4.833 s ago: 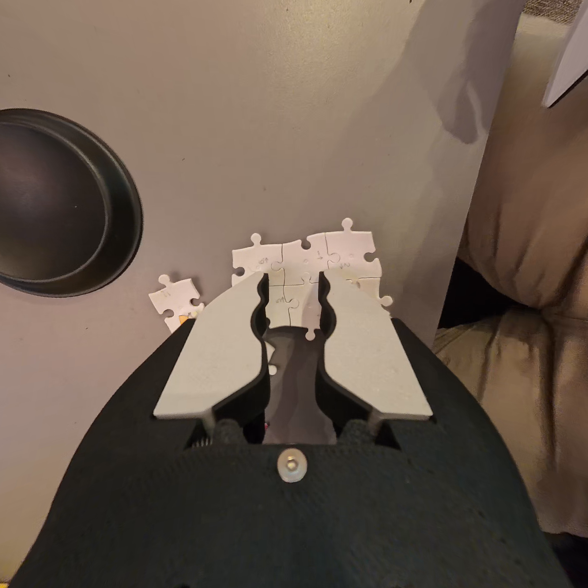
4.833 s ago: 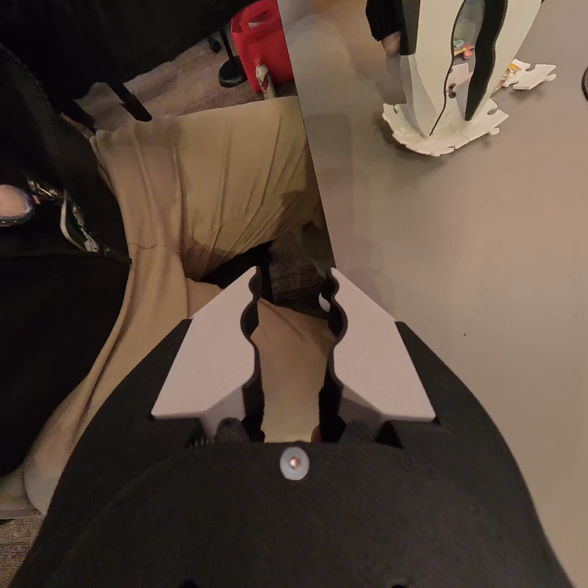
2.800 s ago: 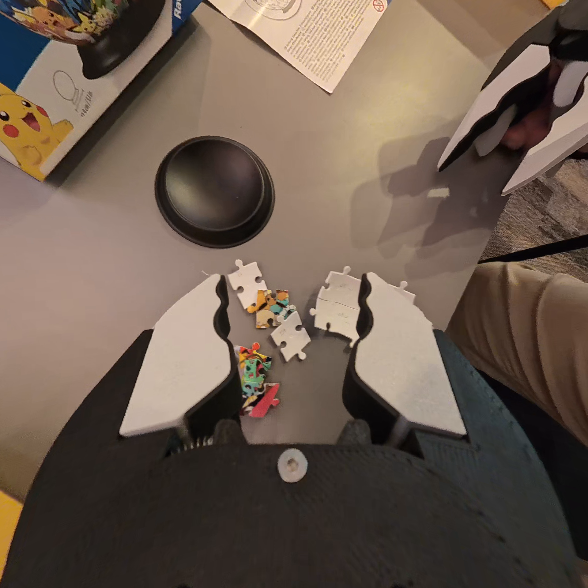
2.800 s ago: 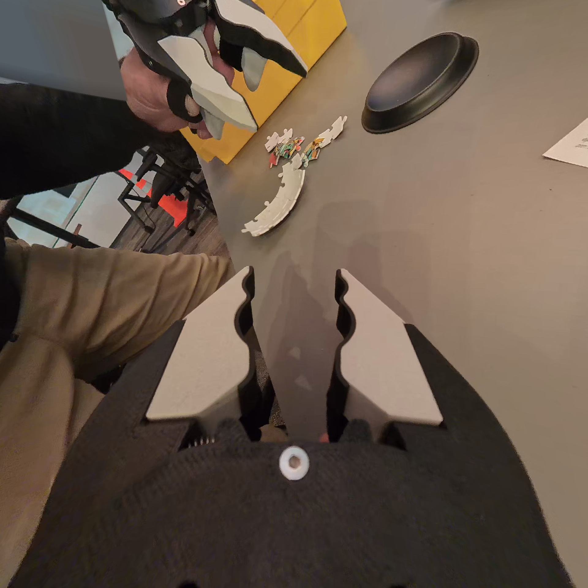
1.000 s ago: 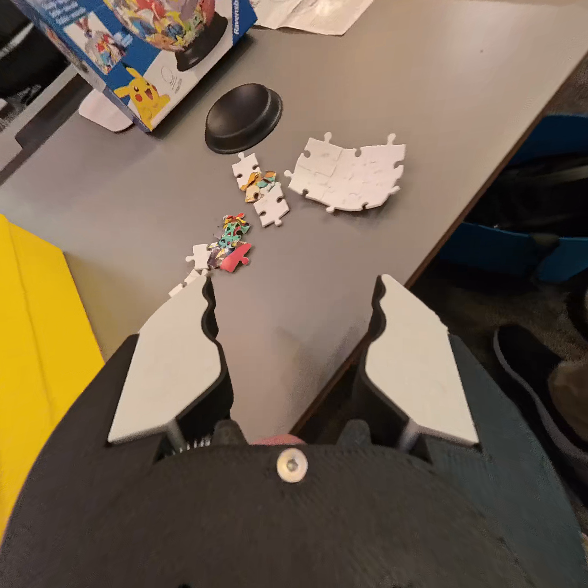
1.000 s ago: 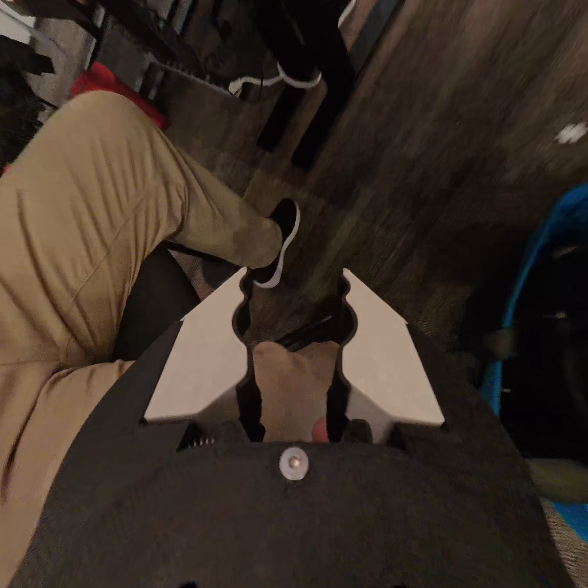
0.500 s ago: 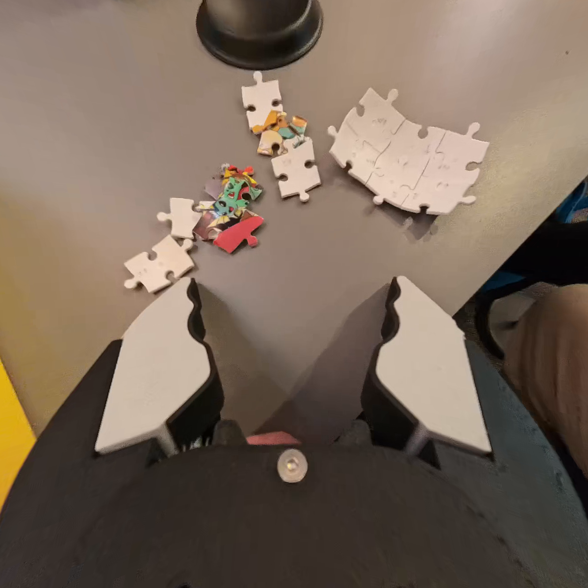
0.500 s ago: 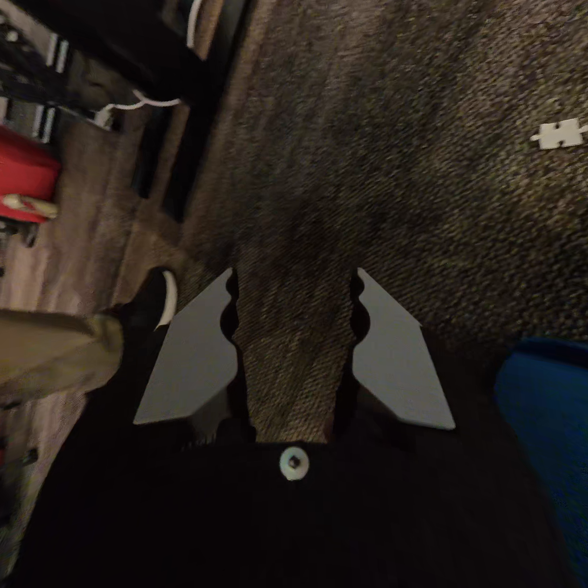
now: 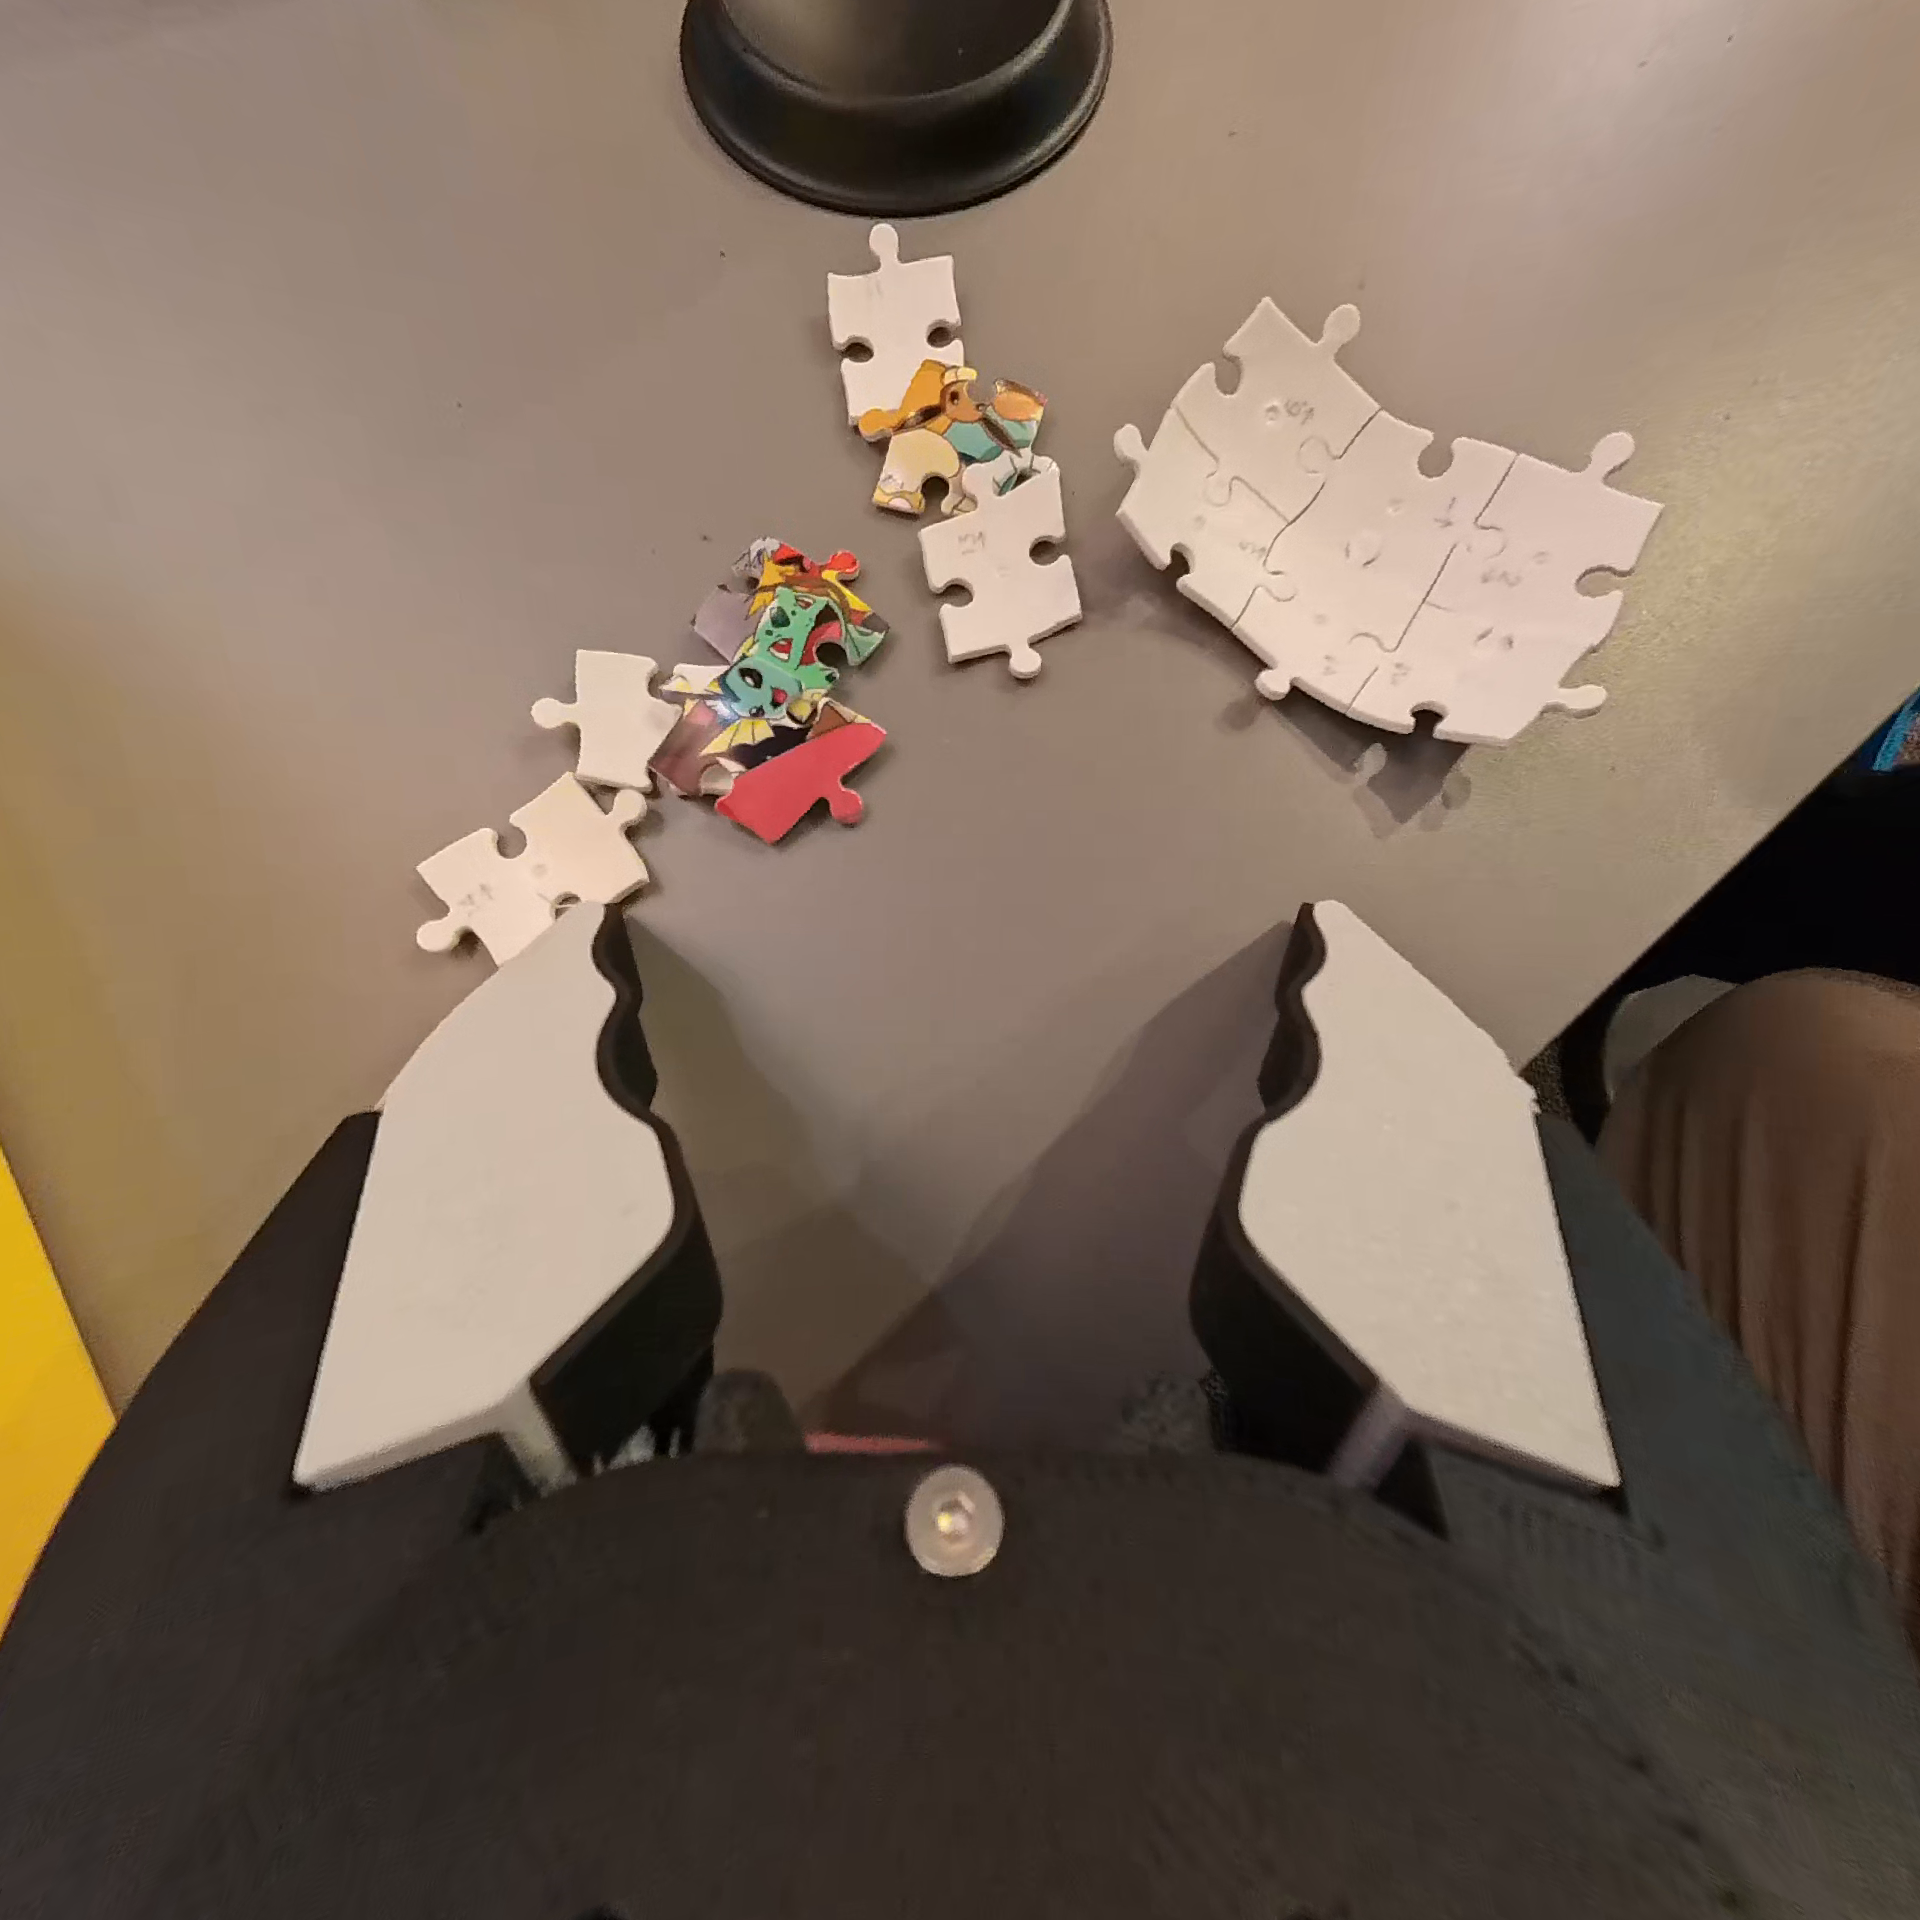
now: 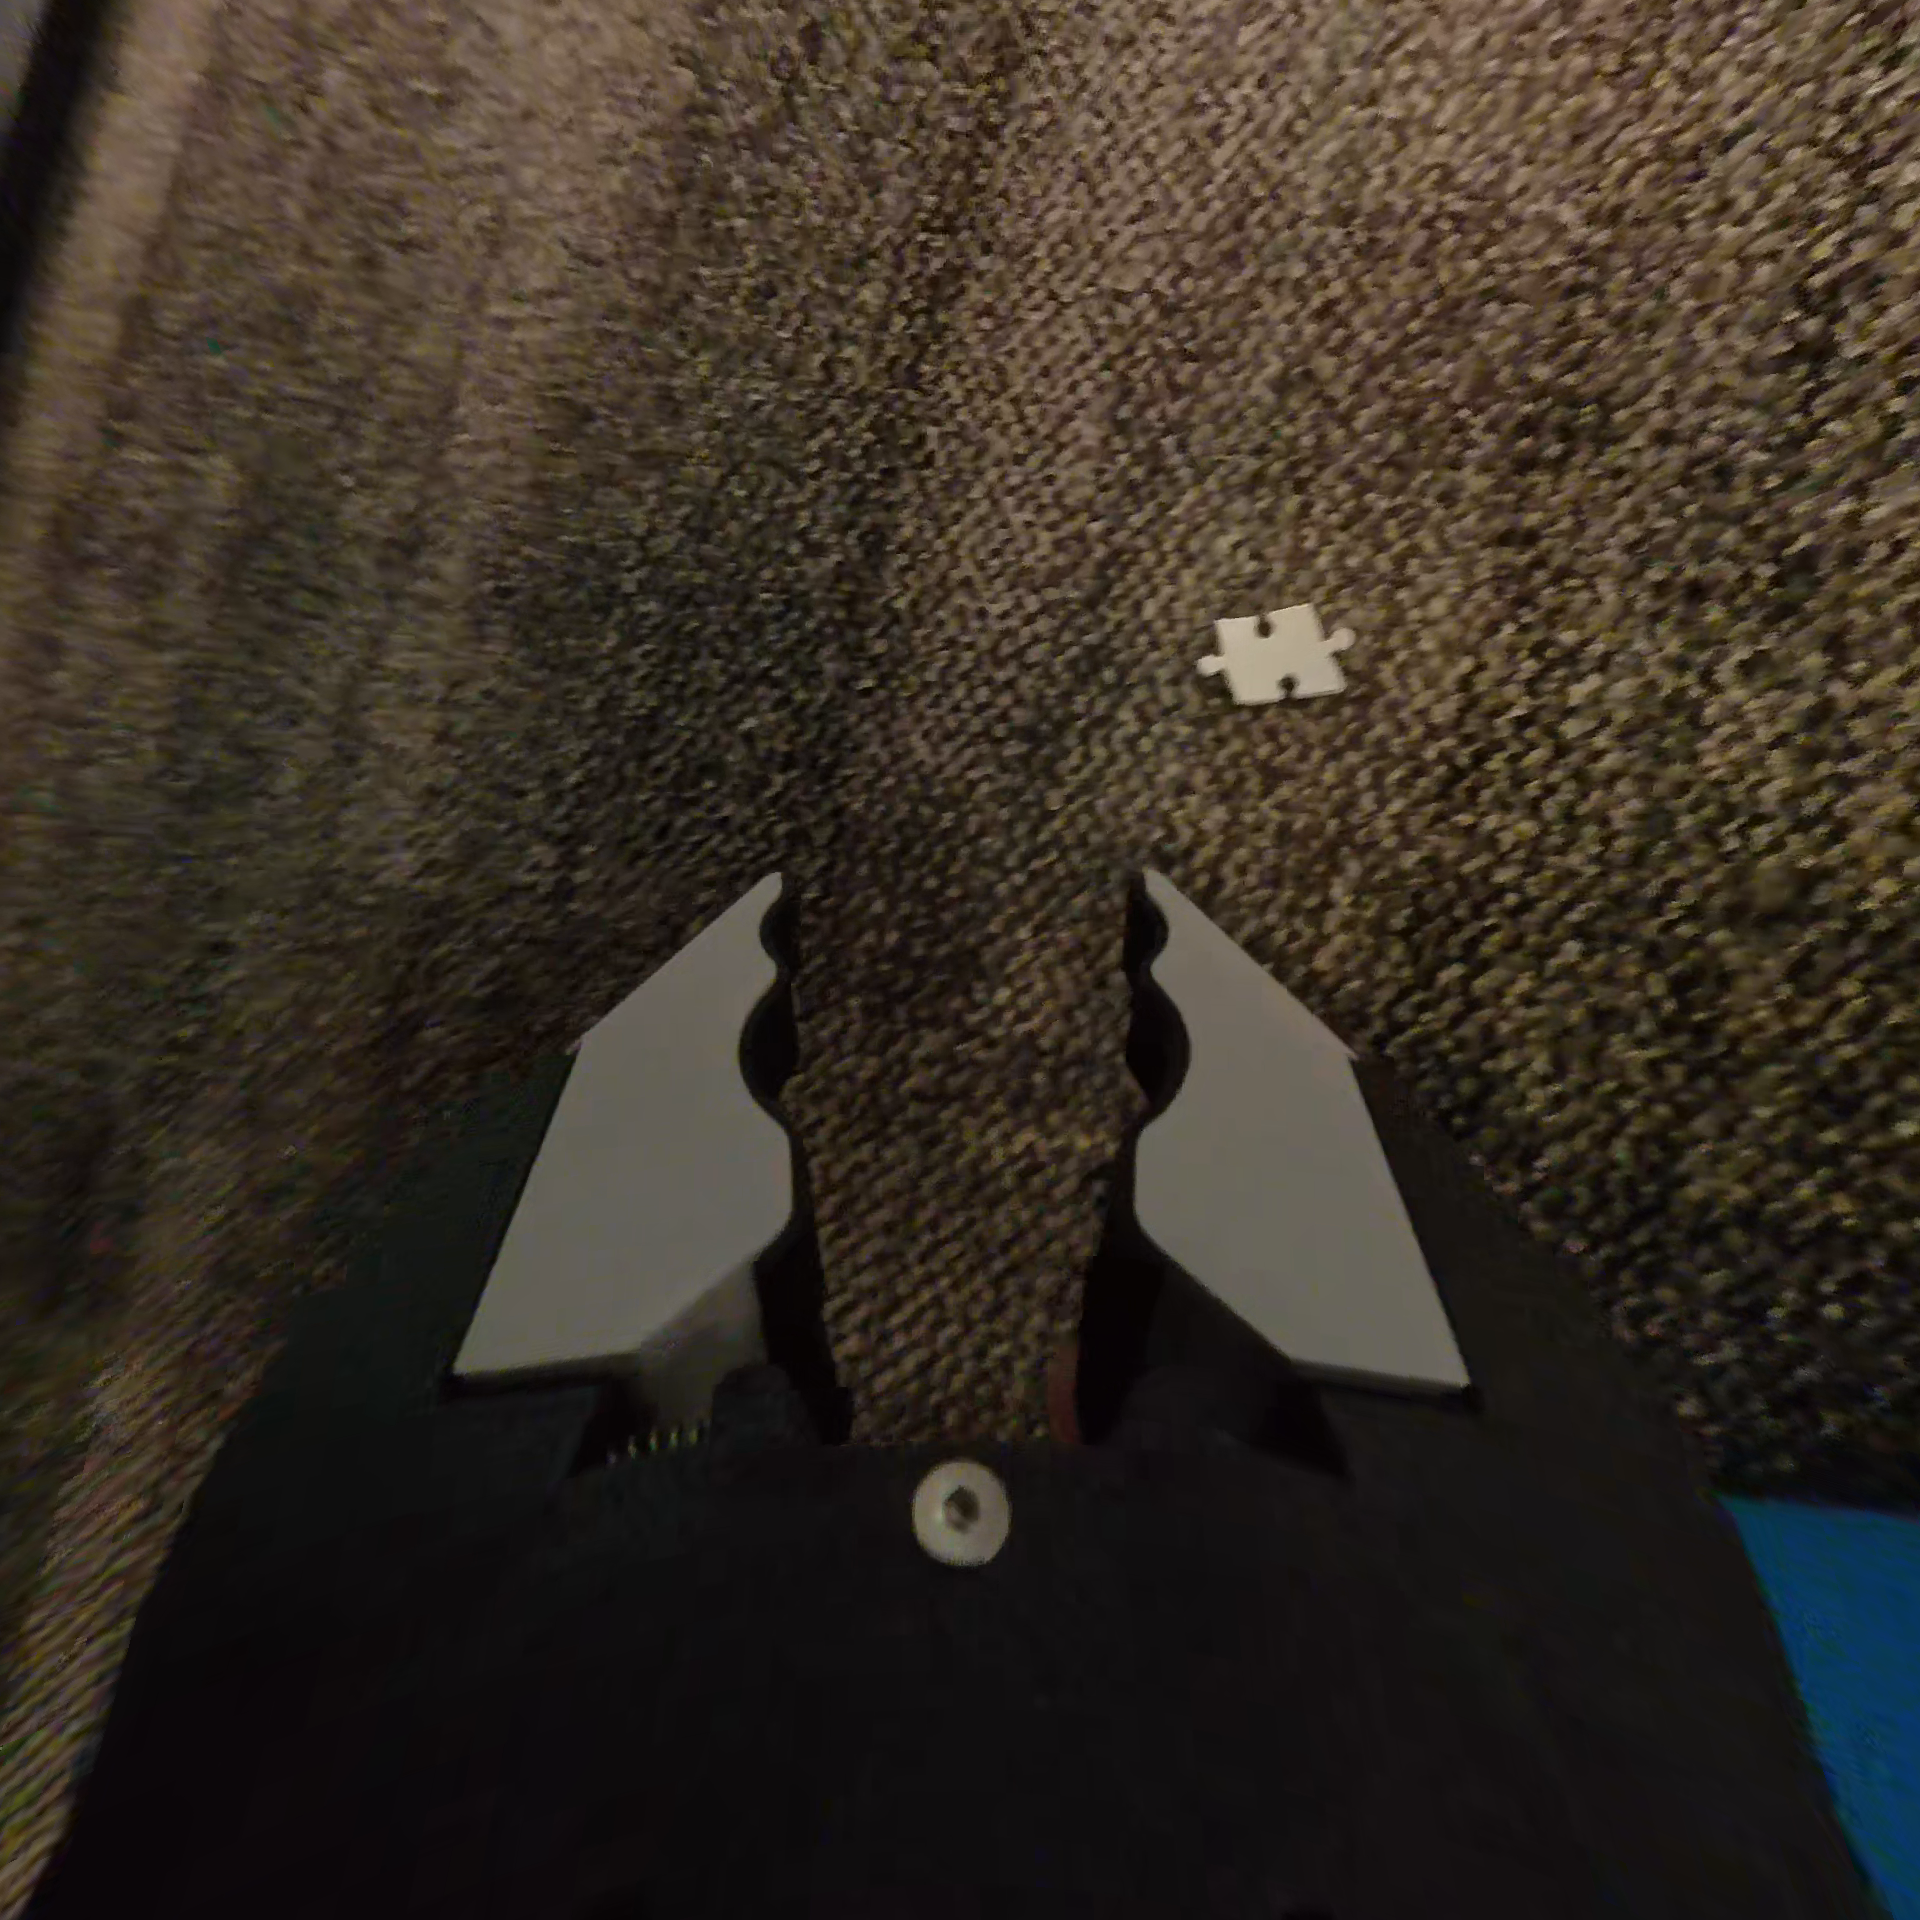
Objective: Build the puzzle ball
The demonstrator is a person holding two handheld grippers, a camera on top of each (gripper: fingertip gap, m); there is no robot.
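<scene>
The right gripper (image 10: 961, 888) hung over the speckled brown carpet (image 10: 935, 416), its two white fingers a moderate gap apart and holding nothing. One small white puzzle piece (image 10: 1276, 652) lay blank side up on that carpet, a little farther off and to the right of the fingertips, not touching them. A strip of something blue (image 10: 1829, 1662) showed at the near right corner.

The left gripper (image 9: 956, 920) stayed above the grey table (image 9: 312, 312), fingers spread wide and empty. On the table the joined section of white curved puzzle pieces (image 9: 1382, 561) lay face down near the right edge. To its left there were loose pieces: a white one (image 9: 894, 312) just near the black round stand (image 9: 894, 94), an orange and teal printed one (image 9: 956, 436) touching it, another white one (image 9: 1003, 571), then a colourful cluster with green and red (image 9: 779, 707), and two more white pieces (image 9: 613, 717) (image 9: 540, 862) at the near left, the last one just beside the left fingertip.

I judged that the step in hand was to recover the piece from the floor, so the building was only at its beginning. The next move called for the right gripper to go forward and right and to come low. The piece is thin and flat on rough carpet, so one finger probably must slide under an edge before the fingers close.
</scene>
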